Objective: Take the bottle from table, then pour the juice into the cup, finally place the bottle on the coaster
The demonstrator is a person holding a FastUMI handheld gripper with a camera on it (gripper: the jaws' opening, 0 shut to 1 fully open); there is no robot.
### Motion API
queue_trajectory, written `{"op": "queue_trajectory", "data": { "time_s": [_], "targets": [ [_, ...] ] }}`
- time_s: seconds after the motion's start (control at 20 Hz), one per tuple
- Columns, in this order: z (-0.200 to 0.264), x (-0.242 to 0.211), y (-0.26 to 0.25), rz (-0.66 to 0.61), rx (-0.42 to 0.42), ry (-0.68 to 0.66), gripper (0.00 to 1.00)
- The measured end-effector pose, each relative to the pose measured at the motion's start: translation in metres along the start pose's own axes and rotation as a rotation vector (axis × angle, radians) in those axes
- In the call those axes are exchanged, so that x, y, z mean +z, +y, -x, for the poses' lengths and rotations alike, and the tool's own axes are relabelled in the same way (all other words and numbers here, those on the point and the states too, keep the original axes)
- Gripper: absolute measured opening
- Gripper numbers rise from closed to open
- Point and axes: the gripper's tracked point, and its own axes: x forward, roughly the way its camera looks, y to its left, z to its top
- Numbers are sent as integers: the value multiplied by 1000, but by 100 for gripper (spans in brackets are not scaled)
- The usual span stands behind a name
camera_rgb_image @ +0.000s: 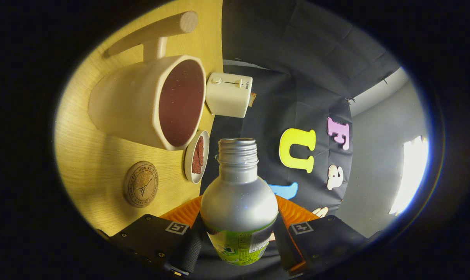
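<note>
A silver bottle (239, 194) with a green label and an open threaded neck sits between my fingers, and my gripper (238, 249) is shut on its body. The whole view is rolled sideways, so the wooden table (91, 163) runs up one side. Beyond the bottle's mouth stands a cream cup (149, 101) with a long handle, its opening showing a dark red inside. A round cork coaster (141, 184) lies on the table close to the fingers, beside the cup.
A small white dish (197, 156) with dark red pieces lies between the cup and the bottle's neck. A cream toaster (228, 94) stands further back at the table's edge. Black cloth hangs behind the table.
</note>
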Motion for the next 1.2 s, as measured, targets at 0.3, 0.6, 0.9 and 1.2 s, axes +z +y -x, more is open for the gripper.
{"op": "queue_trajectory", "data": {
  "time_s": [0.3, 0.6, 0.9, 1.2],
  "targets": [
    [-2, 1, -11, 54, -32, -18, 80],
    [-1, 1, -17, 71, -54, -29, 80],
    [-1, 0, -18, 89, -66, -36, 80],
    [-2, -2, -15, 104, -58, -34, 80]
  ]
}}
